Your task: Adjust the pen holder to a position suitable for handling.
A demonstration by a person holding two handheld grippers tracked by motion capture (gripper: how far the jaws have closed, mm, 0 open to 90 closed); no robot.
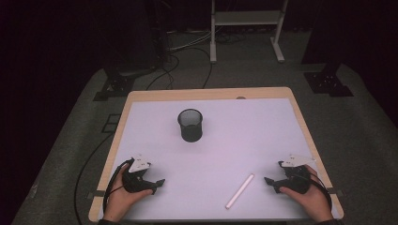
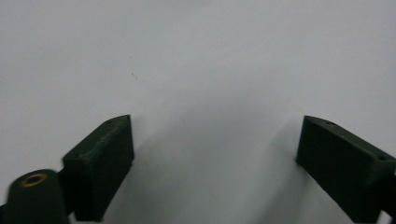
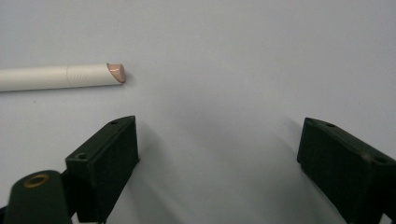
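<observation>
A white stick-shaped pen (image 1: 240,191) lies on the white table cover near the front, right of centre. Its pinkish slanted tip (image 3: 116,72) shows in the right gripper view, up and left of the jaws. A black mesh cup (image 1: 190,124) stands upright toward the middle of the table. My left gripper (image 1: 158,185) rests at the front left, open, with bare cover between its jaws (image 2: 215,154). My right gripper (image 1: 271,183) rests at the front right, open, just right of the pen and not touching it; nothing lies between its jaws (image 3: 217,158).
The wooden table (image 1: 141,96) carries a white cover (image 1: 244,131). Cables trail from both grippers off the table's front corners. Behind the table stand a white frame (image 1: 246,28) and dark stand bases on grey carpet.
</observation>
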